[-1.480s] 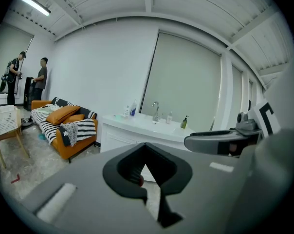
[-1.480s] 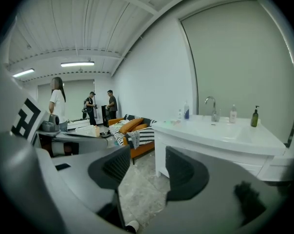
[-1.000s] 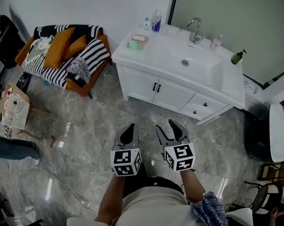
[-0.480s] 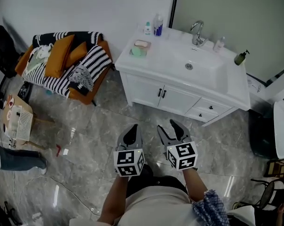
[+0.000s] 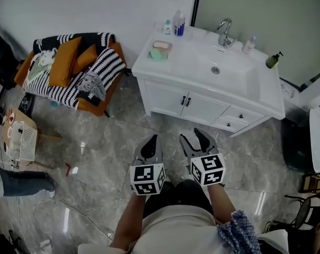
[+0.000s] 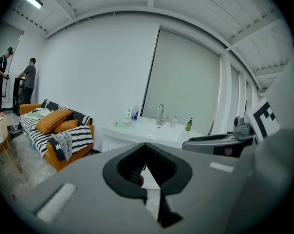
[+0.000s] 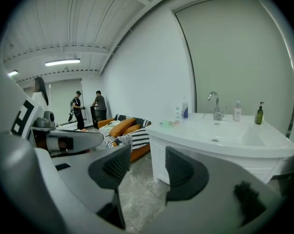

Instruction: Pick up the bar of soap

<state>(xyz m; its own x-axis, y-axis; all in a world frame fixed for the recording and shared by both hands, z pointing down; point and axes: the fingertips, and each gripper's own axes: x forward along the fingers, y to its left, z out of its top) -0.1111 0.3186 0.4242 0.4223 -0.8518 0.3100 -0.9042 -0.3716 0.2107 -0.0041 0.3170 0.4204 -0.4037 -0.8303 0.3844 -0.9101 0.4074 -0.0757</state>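
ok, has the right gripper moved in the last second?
Yes. In the head view the right gripper sits a bit closer to the vanity; the gap between them has narrowed.

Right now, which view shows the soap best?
The head view. It looks down on the soap, a pinkish bar on a green dish at the counter's left end. In the left gripper view and the right gripper view the dish is a tiny greenish speck, and the bar can't be made out.
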